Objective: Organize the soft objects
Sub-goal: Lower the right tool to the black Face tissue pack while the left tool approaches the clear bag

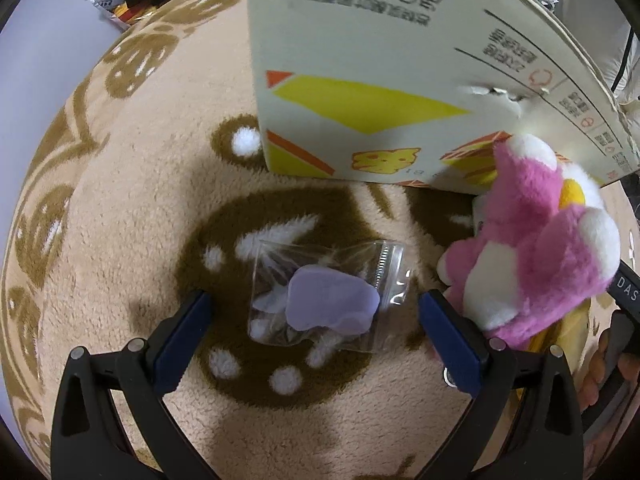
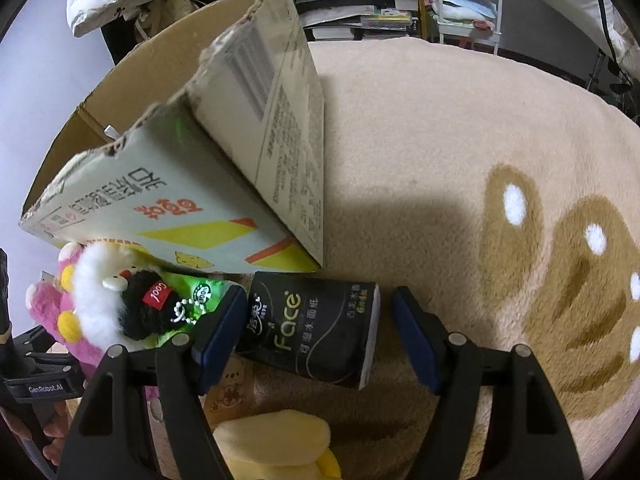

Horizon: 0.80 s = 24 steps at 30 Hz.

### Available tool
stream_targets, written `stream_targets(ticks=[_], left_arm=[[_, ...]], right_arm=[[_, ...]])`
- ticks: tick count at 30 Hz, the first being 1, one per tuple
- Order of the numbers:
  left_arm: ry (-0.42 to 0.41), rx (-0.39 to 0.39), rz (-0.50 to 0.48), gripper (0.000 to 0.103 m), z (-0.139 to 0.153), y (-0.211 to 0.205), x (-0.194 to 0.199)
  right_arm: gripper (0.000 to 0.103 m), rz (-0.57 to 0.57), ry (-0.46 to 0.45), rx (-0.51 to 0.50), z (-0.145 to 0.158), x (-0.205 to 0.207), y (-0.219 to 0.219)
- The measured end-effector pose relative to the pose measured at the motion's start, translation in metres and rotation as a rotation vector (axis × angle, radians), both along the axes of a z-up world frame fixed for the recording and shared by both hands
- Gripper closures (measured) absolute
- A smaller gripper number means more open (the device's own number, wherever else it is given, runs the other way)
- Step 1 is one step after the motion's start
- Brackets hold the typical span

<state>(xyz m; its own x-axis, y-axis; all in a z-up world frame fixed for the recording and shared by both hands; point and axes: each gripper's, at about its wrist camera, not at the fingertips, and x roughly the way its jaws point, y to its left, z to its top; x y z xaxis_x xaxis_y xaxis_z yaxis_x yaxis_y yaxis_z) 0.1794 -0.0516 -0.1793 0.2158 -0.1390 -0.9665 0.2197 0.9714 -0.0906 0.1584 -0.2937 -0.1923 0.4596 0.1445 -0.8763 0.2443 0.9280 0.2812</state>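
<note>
In the left wrist view, a clear zip bag with a soft purple piece (image 1: 330,300) lies on the plush rug between the open fingers of my left gripper (image 1: 314,312). A pink and white plush toy (image 1: 536,248) sits just right of it, against the cardboard box (image 1: 380,60). In the right wrist view, my right gripper (image 2: 318,312) is open around a black "Face" tissue pack (image 2: 312,330) lying on the rug. A white and black plush toy (image 2: 116,308) and the pink plush toy (image 2: 48,304) lie to its left, by the open box (image 2: 180,184).
The beige and brown patterned rug (image 1: 120,200) covers the floor (image 2: 460,160). A yellow soft object (image 2: 276,444) lies under the right gripper. Shelves with clutter (image 2: 380,0) stand at the back. The other gripper's body (image 2: 36,376) shows at the left edge.
</note>
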Motion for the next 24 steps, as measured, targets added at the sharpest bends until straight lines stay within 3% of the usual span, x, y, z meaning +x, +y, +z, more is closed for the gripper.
stream_targets(ticks=[6, 19, 24], left_arm=[[-0.020, 0.019, -0.045, 0.001, -0.001, -0.010, -0.006], [-0.024, 0.029, -0.012, 0.001, -0.008, -0.004, 0.004], [-0.022, 0.028, -0.001, 0.001, -0.009, -0.002, 0.008]], right_arm=[[0.024, -0.001, 0.002, 0.004, 0.000, -0.002, 0.003], [0.024, 0.005, 0.007, -0.050, 0.000, -0.001, 0.007], [0.024, 0.000, 0.003, -0.118, 0.005, -0.004, 0.011]])
